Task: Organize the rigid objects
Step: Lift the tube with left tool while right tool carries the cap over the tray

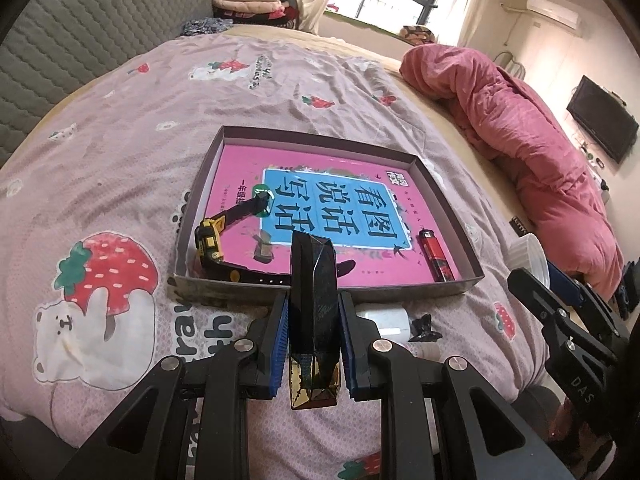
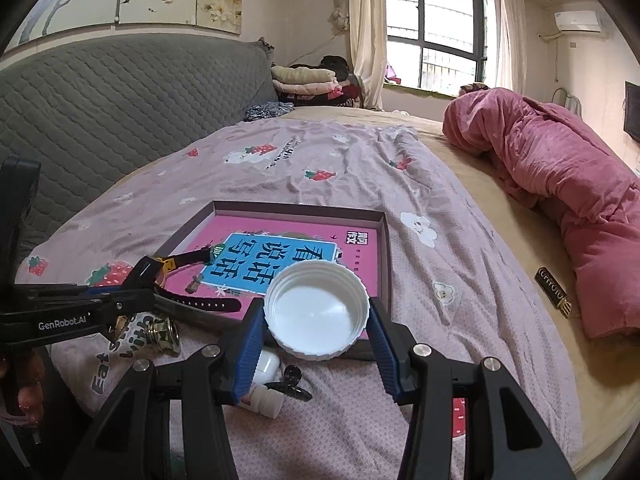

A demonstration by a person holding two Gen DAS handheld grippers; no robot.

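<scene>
Between the blue pads of the left gripper (image 1: pixel 313 344) sits a black faceted bottle (image 1: pixel 314 300) with a gold end, the jaws clamped on its two flat sides; its long axis runs straight ahead along the fingers, gold end back toward the camera and dark end pointing forward over the near wall of the shallow box (image 1: pixel 460 216). The right gripper (image 2: pixel 316 320) has its jaws closed on a white ribbed lid (image 2: pixel 318 314), pinched across its width and tipped so that its open hollow faces back toward the camera, just ahead of and above the box's near edge. Below and just behind these jaws, on the strawberry-print bedspread (image 2: pixel 340 160), lie the things not yet sorted: a small white bottle (image 2: pixel 266 398) on its side, a white case (image 2: pixel 267 364) and a small black clip (image 2: pixel 294 382). Further left of the jaws a gold nut-like piece (image 2: pixel 162 334) rests on the cloth; whether it counts among the items I cannot tell. Ahead of both grippers the box already holds a pink book (image 1: pixel 320 196) as its floor, a yellow-faced watch (image 1: pixel 210 240) with its strap trailing, and a red lighter (image 1: pixel 436 254) lying along the right wall. By my reading the job is roughly half done, with two items in hand and several loose ones waiting.
</scene>
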